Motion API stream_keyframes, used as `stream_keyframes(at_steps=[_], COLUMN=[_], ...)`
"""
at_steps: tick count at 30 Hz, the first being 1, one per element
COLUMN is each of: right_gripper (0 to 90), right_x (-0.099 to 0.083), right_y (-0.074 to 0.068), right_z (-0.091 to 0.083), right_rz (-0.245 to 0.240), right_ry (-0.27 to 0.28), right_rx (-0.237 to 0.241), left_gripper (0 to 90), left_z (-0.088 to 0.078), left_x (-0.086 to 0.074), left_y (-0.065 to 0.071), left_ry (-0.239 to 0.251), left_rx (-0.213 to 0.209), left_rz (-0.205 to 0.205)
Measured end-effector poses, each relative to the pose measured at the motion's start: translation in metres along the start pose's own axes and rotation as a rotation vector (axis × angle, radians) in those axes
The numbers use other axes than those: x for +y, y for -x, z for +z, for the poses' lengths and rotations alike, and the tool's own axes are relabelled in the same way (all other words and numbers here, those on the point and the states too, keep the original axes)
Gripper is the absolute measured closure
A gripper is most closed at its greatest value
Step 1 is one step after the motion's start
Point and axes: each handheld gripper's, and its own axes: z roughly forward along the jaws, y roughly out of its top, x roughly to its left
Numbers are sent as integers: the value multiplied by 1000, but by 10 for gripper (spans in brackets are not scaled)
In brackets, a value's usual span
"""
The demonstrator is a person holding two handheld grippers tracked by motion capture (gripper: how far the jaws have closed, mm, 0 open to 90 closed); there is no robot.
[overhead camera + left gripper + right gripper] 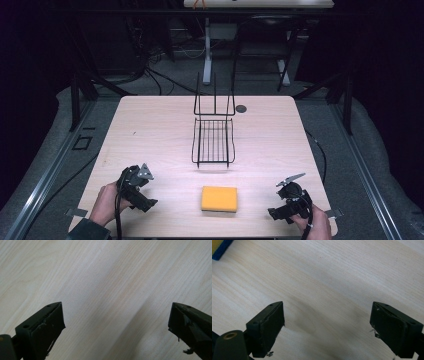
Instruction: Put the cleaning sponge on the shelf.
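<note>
Dark floor and cable clutter ring a pale wood-grain worktop (150, 125) lit from above. At the near left, the person's left hand (106, 202) holds the left claw (141, 181) low over bare wood; in the left gripper view its jaws stand wide apart with nothing between them, only grain below. Toward the middle, close to the near edge, lies the sponge (219, 198), the thing nearest both claws: a flat rectangular block with rounded corners, bright yellow-orange on top, with a darker layer along its underside. A corner of it shows in the right gripper view (220, 248), where that lower layer reads blue. It looks soft and light, lying square to the worktop edge and touched by nothing. Beyond it, well apart toward the far side, stands a black wire rack (214, 135) with an upright back and a curved, slatted tray; a small dark disc (241, 108) lies just beside its upper right. At the near right, the right hand (312, 225) holds the right claw (282, 187), likewise spread open and empty.

Judging from this, the work is at its start: both claws wait either side of the sponge, no grasp begun. The next move likely calls for one claw to swing inward, straddle the sponge across its short sides and close gently, since foam gives under pressure.
</note>
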Motion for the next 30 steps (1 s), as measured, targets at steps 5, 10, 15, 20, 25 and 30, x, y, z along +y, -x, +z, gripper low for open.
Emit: stream_keyframes(at_steps=[5,10,15,20,25,30], right_gripper=[118,118,118,118,118,118], right_x=[0,0,0,0,0,1], right_y=[0,0,0,0,-1,-2], right_z=[0,1,1,2,2,3], right_rz=[-4,-10,-5,-9,-14,-17], right_ry=[2,6,-1,-4,-4,-5], right_rx=[1,1,4,2,0,-1], left_gripper=[12,18,18,5,5,4], left_z=[0,-1,-4,-5,-2,-6], left_x=[2,4,10,20,29,36], left_y=[1,3,10,17,27,30], left_ry=[-7,-5,-17,-35,-77,-53], left_rx=[-14,-30,-47,-89,-105,-116], left_rz=[7,13,45,101,165,188])
